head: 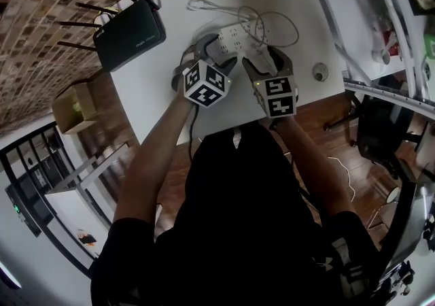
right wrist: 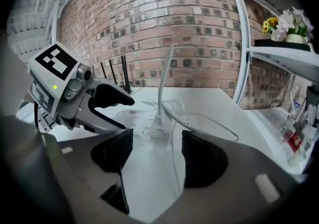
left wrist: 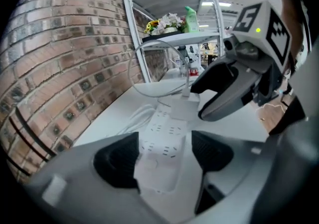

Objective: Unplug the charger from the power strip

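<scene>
A: On the white counter (head: 153, 94), where is the power strip (head: 234, 38)?

B: It lies flat towards the far edge, just ahead of both marker cubes. The charger (right wrist: 160, 127) is plugged into it and stands upright. Its white cable (right wrist: 165, 76) rises from the top and loops over the counter.

A: What about the left hand-held gripper (left wrist: 164, 157)?

B: Its jaws are spread and straddle the near end of the power strip. The strip sits between the two dark pads (left wrist: 117, 161). There is a slim gap at the right pad, and at the left one I cannot tell whether it touches.

A: And the right hand-held gripper (right wrist: 157, 154)?

B: Spread wide too. The charger stands in line with the gap, just beyond the pads, and neither pad touches it.

A: How do the two stand to each other?

B: Side by side and close, both tilted down at the strip.

A: Anything else around?

B: A black router (head: 129, 36) with antennas lies left of the strip, well apart from it. A brick wall (right wrist: 164, 29) runs behind the counter. A white shelf rack (left wrist: 169, 44) holds flowers (left wrist: 167, 21) and a green bottle (left wrist: 192, 19).
</scene>
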